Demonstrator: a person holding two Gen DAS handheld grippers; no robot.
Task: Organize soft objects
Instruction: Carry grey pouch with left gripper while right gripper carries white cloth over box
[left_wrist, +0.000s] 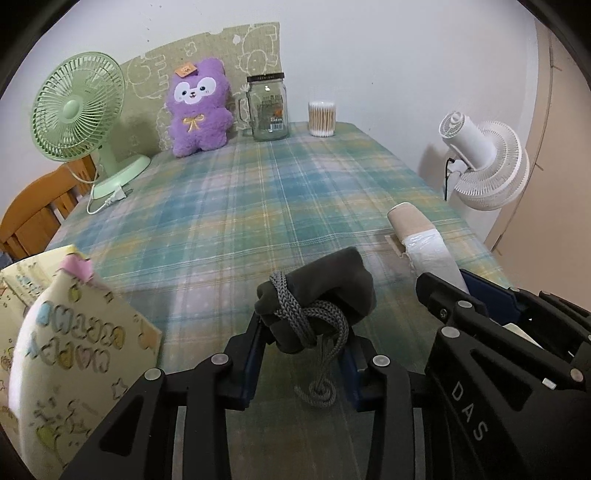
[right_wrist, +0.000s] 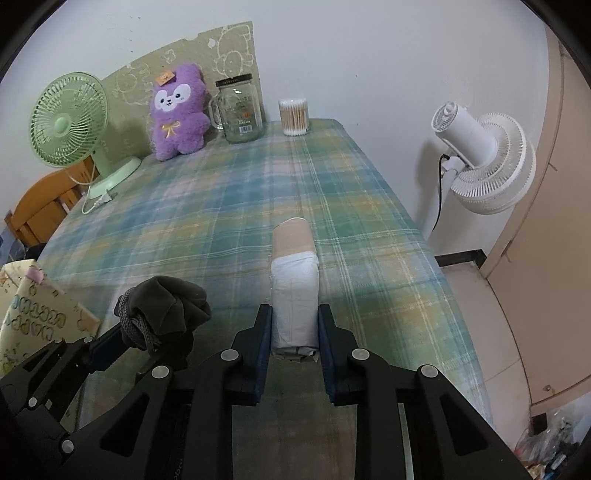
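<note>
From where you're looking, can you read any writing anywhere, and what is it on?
"DAS": on the black body of the right claw, seen from the left wrist.
Glass jar label and lid band: print too small to read.
Pastel bubble letters on the cream printed box: blurred, unreadable.
Orange tag on the purple plush: unreadable.

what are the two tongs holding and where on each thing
Left tongs grip the dark pouch at its corded neck. Right tongs clamp the roll on its white wrapped end, the bare cardboard end pointing away.
</note>
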